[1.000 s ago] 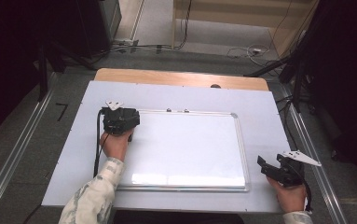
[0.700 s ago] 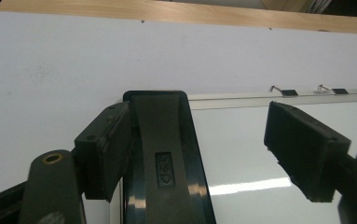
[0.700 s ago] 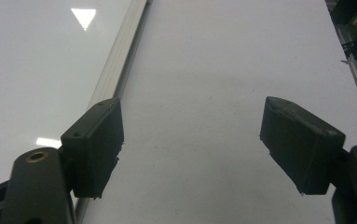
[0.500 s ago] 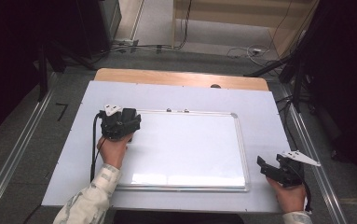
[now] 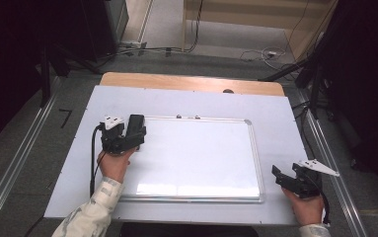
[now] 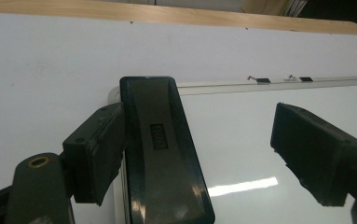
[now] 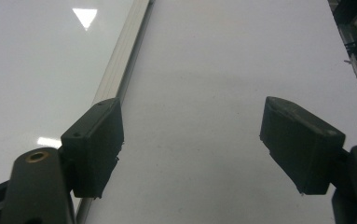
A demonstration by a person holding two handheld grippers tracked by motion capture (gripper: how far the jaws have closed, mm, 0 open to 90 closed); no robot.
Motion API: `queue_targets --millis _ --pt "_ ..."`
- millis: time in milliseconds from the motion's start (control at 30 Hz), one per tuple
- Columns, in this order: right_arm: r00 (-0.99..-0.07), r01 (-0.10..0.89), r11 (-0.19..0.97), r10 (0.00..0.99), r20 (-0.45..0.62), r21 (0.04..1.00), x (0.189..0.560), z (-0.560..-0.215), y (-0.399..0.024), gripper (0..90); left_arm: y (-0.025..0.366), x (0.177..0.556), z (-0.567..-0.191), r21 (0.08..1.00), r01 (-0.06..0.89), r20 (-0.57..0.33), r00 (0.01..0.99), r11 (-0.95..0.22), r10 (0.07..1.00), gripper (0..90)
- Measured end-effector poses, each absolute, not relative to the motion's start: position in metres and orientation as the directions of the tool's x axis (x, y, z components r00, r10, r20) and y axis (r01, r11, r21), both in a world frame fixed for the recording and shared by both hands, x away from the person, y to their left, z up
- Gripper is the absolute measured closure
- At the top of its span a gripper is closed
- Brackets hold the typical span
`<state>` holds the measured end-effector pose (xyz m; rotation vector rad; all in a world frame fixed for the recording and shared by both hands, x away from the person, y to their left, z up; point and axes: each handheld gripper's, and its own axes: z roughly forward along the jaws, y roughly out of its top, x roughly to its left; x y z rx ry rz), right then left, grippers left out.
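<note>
A black eraser (image 5: 136,124) lies flat on the top-left corner of the whiteboard (image 5: 201,158). My left gripper (image 5: 127,134) sits just behind it. In the left gripper view the eraser (image 6: 162,149) rests between the jaws, close against the left pad (image 6: 97,154), with the right pad (image 6: 316,158) well clear of it. These jaws have just been opening, and nothing presses on the eraser, so the gripper (image 6: 206,156) is open. My right gripper (image 5: 286,174) rests open on the white table, right of the whiteboard's lower corner. Nothing lies between its fingers (image 7: 199,149).
The whiteboard's metal frame (image 7: 120,74) runs along the left of the right gripper. Two small clips (image 6: 278,79) sit on the board's far edge. The white table (image 5: 275,106) ends in a wooden strip (image 5: 191,81) at the back, with cables on the floor beyond.
My left gripper has drawn back a little toward me and to the left. Its jaws have widened, and the eraser now shows ahead of them. The right gripper has stayed put.
</note>
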<state>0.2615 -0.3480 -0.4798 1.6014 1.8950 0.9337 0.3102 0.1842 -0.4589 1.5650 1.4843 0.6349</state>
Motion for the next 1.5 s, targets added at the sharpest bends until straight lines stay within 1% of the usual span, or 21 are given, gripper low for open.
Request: queue_targets --millis 233,400,1200,1500 --pt "-0.195 0.645 0.08 0.979 0.062 0.76 0.261 -0.48 -0.349 20.2 0.189 0.302 -0.458 0.85 0.518 -0.196 0.155 0.089 0.968 18.9" --pt "-0.194 0.646 0.081 0.979 0.061 0.759 0.261 -0.48 -0.348 20.2 0.187 0.297 -0.458 0.851 0.521 -0.183 0.17 0.069 0.968 18.9" --pt "-0.193 0.644 0.08 0.979 0.061 0.761 0.26 -0.479 -0.349 20.2 0.189 0.279 -0.457 0.854 0.518 -0.182 0.204 0.052 0.962 18.8" --pt "-0.192 0.644 0.078 0.98 0.061 0.761 0.26 -0.479 -0.349 20.2 0.194 0.274 -0.457 0.854 0.517 -0.185 0.198 0.058 0.962 18.8"
